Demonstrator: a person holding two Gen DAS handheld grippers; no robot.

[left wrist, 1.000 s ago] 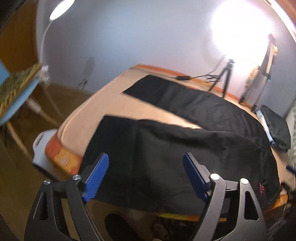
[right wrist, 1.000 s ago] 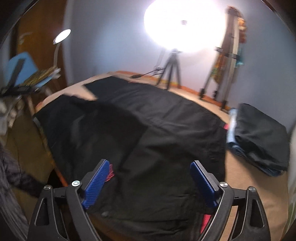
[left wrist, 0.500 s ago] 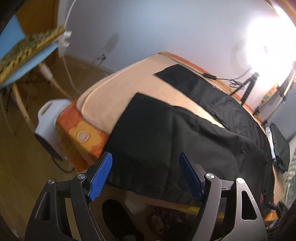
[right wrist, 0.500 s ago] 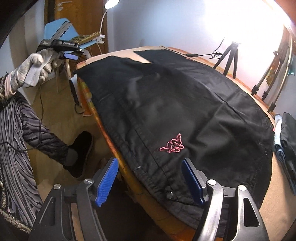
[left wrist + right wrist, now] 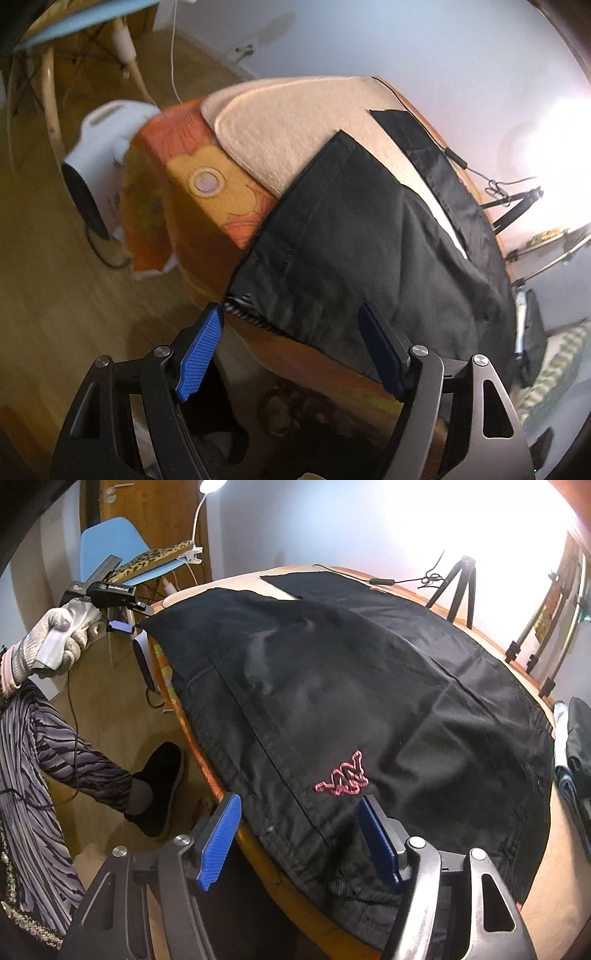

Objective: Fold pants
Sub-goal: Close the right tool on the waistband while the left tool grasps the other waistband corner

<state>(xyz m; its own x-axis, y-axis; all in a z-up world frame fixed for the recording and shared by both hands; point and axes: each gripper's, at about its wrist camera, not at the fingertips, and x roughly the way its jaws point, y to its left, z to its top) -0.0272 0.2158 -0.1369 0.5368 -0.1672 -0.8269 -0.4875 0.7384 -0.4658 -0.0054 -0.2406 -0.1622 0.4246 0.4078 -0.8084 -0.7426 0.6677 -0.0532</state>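
bed point(image 5: 295, 122), pants point(image 5: 351, 686) ahead of right gripper point(image 5: 301, 840)

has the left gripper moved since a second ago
Yes. The left gripper has swung left and down: the pants hem and the bed corner now fill its view.

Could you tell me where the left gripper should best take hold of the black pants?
Probably the near leg's cuff corner, where the black pants overhang the table edge. Approaching from the floor side, the open left gripper could slip one finger underneath the hanging hem without digging into the beige towel.

Both claws, left point(image 5: 291, 354) and right point(image 5: 301, 840), agape.
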